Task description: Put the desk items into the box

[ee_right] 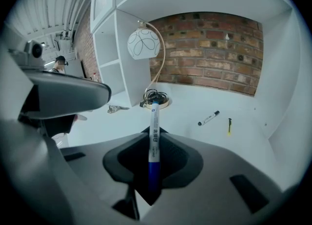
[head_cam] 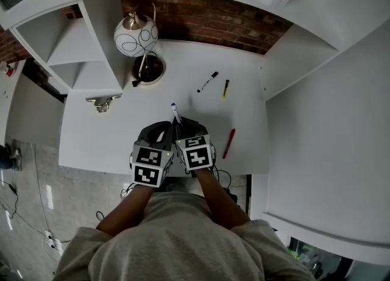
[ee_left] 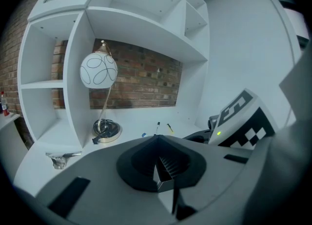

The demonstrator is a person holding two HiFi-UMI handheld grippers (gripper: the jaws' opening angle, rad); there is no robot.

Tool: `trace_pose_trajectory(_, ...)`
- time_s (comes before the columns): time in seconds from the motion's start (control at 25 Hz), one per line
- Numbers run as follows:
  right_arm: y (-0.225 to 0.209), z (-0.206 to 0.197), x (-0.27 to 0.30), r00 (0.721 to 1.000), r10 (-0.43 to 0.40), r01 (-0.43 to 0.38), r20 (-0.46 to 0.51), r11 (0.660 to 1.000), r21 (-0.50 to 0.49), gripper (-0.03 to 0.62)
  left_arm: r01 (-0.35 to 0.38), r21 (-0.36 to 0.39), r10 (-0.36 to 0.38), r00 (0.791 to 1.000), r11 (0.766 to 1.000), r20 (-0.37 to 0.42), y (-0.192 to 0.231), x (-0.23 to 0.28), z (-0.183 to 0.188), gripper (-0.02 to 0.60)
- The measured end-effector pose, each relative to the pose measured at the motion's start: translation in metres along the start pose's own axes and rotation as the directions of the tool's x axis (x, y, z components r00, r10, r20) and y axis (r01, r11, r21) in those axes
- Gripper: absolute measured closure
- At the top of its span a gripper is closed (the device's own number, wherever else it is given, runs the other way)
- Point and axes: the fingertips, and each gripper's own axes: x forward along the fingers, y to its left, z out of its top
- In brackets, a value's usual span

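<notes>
Right hand-held gripper point(ee_right: 154, 135) grips the blue marker point(ee_right: 154, 114) lengthwise, tip sticking out ahead, with the black marker point(ee_right: 209, 117) and yellow pen point(ee_right: 229, 125) farther ahead to its right, nearer it than the closed, empty left hand-held gripper point(ee_left: 158, 138); no box shows.

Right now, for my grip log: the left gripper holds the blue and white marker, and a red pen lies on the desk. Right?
Not the left. The right gripper holds the blue and white marker, as the right gripper view shows. The red pen does lie on the desk.
</notes>
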Motion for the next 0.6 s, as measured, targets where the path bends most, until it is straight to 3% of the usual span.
trace_pose_trajectory(0.24, 0.002, 0.0, 0.0, 1.0, 0.006, -0.006, -0.009, 1.0, -0.007, 0.517, 0.005, -0.006, -0.005, 1.0, 1.0, 0.002, 0.001, 0.0, 0.0, 0.577)
trace_pose_trajectory(0.6, 0.011, 0.002, -0.004, 1.0, 0.01, -0.01, 0.003, 0.999, -0.046, 0.453, 0.013, -0.016, -0.013, 1.0, 1.0, 0.005, 0.003, -0.002, 0.0, 0.577)
